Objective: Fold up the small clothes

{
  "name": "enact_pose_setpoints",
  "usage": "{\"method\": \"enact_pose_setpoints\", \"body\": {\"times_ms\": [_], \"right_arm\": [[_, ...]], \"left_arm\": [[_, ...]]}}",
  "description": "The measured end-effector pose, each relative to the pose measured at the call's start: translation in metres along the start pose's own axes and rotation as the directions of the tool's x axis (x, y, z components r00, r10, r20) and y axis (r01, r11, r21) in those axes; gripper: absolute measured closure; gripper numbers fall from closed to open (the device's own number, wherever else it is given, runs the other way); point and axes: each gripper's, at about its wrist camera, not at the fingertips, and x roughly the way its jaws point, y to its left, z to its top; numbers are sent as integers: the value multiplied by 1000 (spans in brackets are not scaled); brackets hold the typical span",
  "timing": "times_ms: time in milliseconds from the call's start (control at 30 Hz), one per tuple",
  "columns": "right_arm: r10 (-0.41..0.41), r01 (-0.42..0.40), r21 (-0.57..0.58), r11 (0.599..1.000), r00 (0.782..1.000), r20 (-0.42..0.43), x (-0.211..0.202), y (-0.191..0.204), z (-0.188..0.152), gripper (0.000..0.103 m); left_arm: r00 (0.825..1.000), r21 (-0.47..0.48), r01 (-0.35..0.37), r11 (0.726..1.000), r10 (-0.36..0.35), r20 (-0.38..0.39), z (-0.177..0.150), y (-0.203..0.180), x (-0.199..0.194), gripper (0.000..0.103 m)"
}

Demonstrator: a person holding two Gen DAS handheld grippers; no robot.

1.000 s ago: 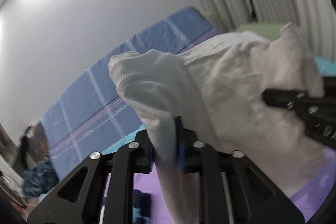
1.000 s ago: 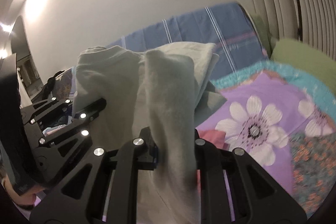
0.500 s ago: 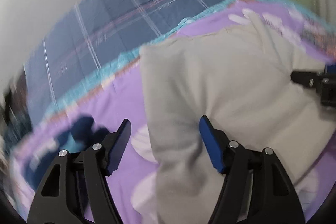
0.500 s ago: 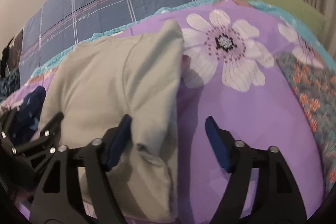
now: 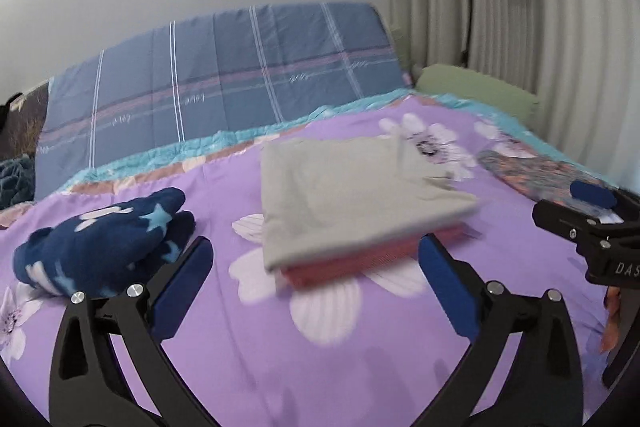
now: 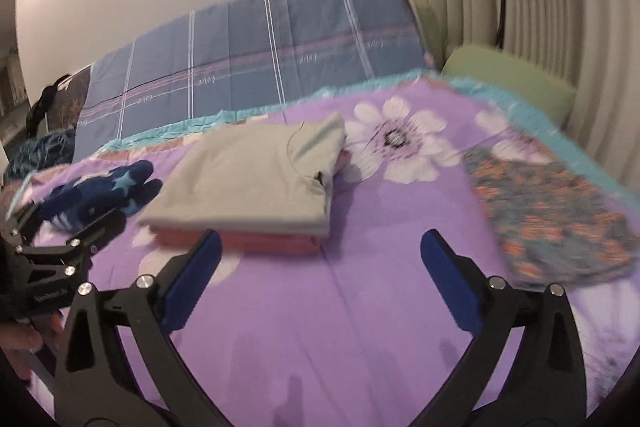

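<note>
The folded grey shirt (image 5: 352, 183) lies on a pink garment (image 5: 360, 259) on the bed (image 5: 320, 367), just ahead of your left tool (image 5: 316, 267) and ahead-left of your right tool (image 6: 320, 259). Both tools' jaws have just been opening and stand wide, empty. It's soft, light and limp, so pinch it through all layers at a folded edge.

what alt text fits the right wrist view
A folded grey garment lies on a folded pink one on a purple floral bedspread, beyond the open, empty right hand-held gripper. A navy star-print garment lies crumpled to the left.
</note>
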Motion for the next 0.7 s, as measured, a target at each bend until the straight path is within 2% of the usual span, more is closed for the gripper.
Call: {"method": "enact_pose_setpoints", "body": {"times_ms": [167,333,467,533,700], "right_arm": [[-80,84,-73,994,996,48,-73,11,-18,2],[-81,90,-88,992,991,105,-140,23,-36,2],[-102,116,-97,988,985,143,-173,30,-44,2],[-88,102,-90,991,985,150,-186,33,-47,2],[-75,90,-103,991,987,144,-208,41,-53,2]], "left_arm": [[999,-81,32,996,-29,46,-20,-2,-71,1],[998,-64,-10,998,14,65,-29,-15,-123,1],[992,-53,-56,997,62,109,-34,-23,-166,1],[989,-46,-77,996,83,122,-38,-28,-182,1],[988,-6,-106,994,106,113,-51,-42,-209,1]]}}
